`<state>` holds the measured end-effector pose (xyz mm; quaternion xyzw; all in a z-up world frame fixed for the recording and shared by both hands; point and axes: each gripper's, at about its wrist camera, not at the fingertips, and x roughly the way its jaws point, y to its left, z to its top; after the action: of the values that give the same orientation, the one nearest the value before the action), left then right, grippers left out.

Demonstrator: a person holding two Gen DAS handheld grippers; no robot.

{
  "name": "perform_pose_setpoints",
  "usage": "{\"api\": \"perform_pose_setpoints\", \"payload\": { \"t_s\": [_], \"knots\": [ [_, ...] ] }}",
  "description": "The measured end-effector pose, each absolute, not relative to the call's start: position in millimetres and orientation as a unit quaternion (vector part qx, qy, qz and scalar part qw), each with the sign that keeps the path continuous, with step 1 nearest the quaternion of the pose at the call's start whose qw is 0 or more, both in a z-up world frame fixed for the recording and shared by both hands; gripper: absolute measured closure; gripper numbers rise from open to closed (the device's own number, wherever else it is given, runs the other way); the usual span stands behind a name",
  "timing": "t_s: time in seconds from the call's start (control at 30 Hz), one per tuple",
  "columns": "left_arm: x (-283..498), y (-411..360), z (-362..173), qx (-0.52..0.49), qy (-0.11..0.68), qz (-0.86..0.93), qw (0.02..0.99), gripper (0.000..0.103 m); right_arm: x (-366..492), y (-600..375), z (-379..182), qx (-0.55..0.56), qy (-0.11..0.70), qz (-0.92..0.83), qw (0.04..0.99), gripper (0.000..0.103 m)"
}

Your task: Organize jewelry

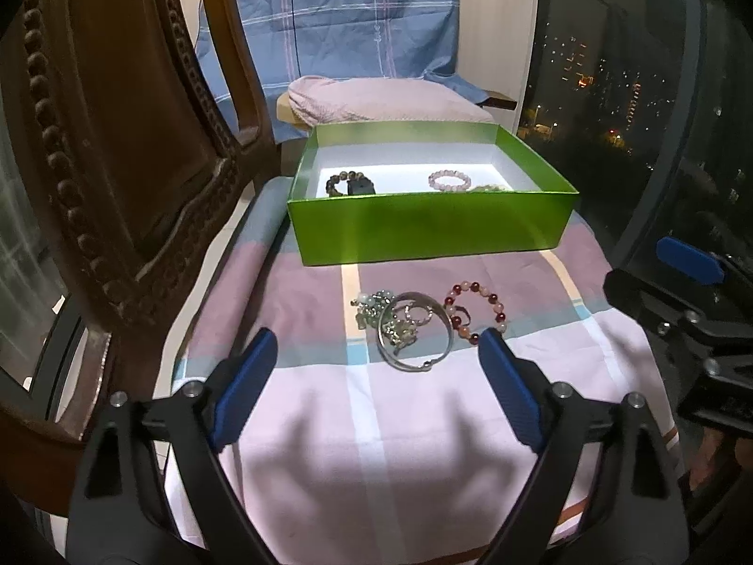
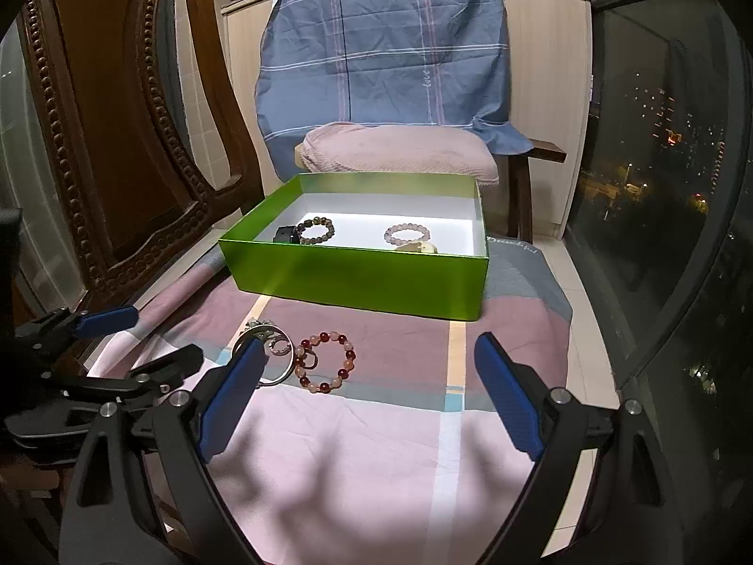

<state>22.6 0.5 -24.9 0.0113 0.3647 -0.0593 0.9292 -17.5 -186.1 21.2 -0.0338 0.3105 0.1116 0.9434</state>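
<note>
Green card forms the open box at 12 o'clock from your left gripper, its long side running across your view. Inside on the white floor lie 3 things you can name: a brown bead bracelet at the left, a dark block touching it, and a pale pink bead bracelet toward the right. A pale lump near the front wall is cut off by that wall, so you cannot tell what it is.

The loose jewelry sits on the checked cloth just ahead of your left fingertips: a silver bangle lying flat, a red and pink bead bracelet at its 2 o'clock, a greenish tangle at its 10 o'clock, too knotted to sort out.

Your left jaws stand wide with nothing between them. Your right gripper is likewise spread and empty; its left finger covers part of the bangle.
</note>
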Motion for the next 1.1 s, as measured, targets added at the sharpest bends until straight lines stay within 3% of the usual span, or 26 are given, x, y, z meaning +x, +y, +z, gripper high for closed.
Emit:
{"api": "perform_pose_setpoints", "payload": {
  "t_s": [0.23, 0.53, 0.9, 1.03, 1.1],
  "knots": [
    [29.5, -6.8, -31.3, 0.014, 0.376, -0.065, 0.924, 0.021, -15.6, -191.5, 21.3, -0.029, 0.312, 0.107, 0.944, 0.015],
    [53.5, -5.7, -50.4, -0.001, 0.411, -0.065, 0.909, 0.041, -9.4, -197.4, 16.3, -0.021, 0.329, 0.102, 0.939, 0.015],
    [82.2, -6.3, -69.9, -0.008, 0.439, -0.056, 0.897, 0.049, -4.4, -195.5, 11.8, -0.026, 0.340, 0.108, 0.934, 0.015],
    [89.6, -9.3, -78.5, -0.005, 0.455, -0.060, 0.888, 0.059, -3.1, -194.8, 10.7, -0.026, 0.343, 0.110, 0.933, 0.015],
    [92.1, -10.9, -82.9, -0.004, 0.464, -0.062, 0.884, 0.069, -2.5, -193.0, 9.8, -0.028, 0.343, 0.111, 0.932, 0.015]
  ]
}}
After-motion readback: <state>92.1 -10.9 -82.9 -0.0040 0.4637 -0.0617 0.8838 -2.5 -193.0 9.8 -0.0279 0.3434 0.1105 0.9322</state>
